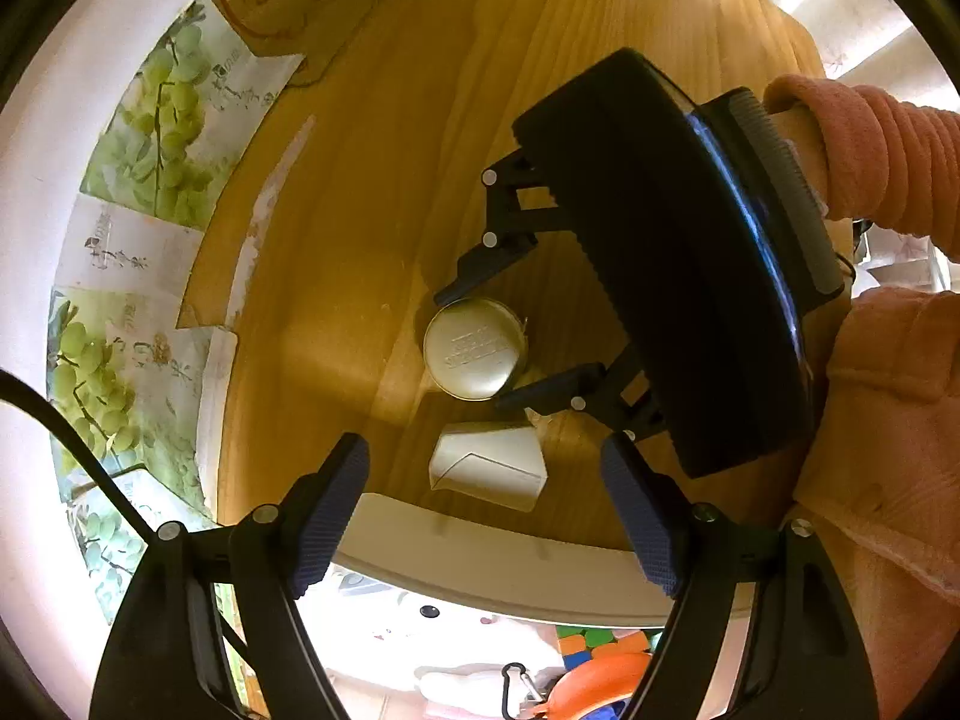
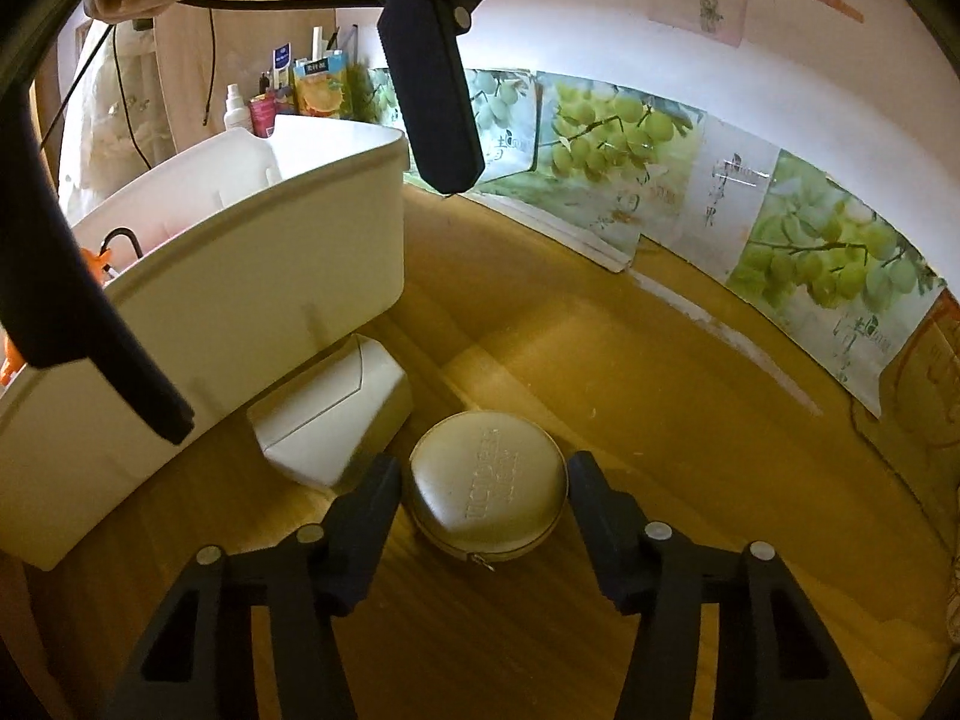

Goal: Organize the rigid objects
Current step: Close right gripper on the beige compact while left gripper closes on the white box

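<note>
The round gold case (image 2: 487, 483) lies flat on the wooden table (image 2: 690, 420), near the front edge, just right of a small white box (image 2: 333, 411). The right gripper (image 2: 483, 516) has its two fingers on either side of the case; a thin gap shows on each side, so the pads do not press on it yet and nothing is held. The left gripper (image 1: 483, 516) hangs above, pointing down, with its jaws wide apart and empty.

The main risk, I think, is the domed and smooth shape of the case. If the fingers close too high on its curved side, it may slip out or tip up on one edge. The zipper pull (image 2: 485, 563) at the near side could also catch.

The white box lies very close to the left finger, so a small drift to the left may push it. Behind the box stands a large white bin (image 2: 252, 276), which I judge to be the target; its tall wall must be cleared when lifting. The left gripper hovers over this same area, and the two tools could collide. Grape posters (image 2: 606, 132) line the far wall, well apart.
</note>
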`<state>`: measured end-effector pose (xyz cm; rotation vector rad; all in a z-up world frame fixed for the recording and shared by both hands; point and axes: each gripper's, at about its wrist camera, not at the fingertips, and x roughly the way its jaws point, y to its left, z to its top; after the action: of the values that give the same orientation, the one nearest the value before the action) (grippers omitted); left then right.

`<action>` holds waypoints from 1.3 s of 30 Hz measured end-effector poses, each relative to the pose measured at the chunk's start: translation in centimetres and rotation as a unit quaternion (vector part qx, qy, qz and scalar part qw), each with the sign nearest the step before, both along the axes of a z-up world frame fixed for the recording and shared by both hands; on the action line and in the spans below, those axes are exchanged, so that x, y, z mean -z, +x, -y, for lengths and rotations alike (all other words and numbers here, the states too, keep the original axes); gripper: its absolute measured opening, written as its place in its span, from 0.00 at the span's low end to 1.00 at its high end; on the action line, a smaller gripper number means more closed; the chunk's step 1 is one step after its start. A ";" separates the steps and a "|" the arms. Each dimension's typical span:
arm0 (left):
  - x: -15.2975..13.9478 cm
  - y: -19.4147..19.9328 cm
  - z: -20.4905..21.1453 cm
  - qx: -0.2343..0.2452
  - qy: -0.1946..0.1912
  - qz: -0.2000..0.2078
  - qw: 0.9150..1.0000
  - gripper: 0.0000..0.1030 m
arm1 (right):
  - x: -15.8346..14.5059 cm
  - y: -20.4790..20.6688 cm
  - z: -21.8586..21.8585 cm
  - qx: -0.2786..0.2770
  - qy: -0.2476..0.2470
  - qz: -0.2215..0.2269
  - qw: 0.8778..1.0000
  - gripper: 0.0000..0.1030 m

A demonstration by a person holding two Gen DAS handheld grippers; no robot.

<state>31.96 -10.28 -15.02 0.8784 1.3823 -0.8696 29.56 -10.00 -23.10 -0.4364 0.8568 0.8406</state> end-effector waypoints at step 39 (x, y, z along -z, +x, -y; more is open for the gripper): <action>9.9 -0.3 1.9 0.038 0.165 -0.053 0.984 0.80 | -1.3 -4.7 6.6 0.253 -0.072 -0.101 0.959 0.54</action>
<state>31.66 -12.21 -24.90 1.1558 1.6237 -0.7646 24.83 -16.58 -21.81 -0.2400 1.1625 0.3517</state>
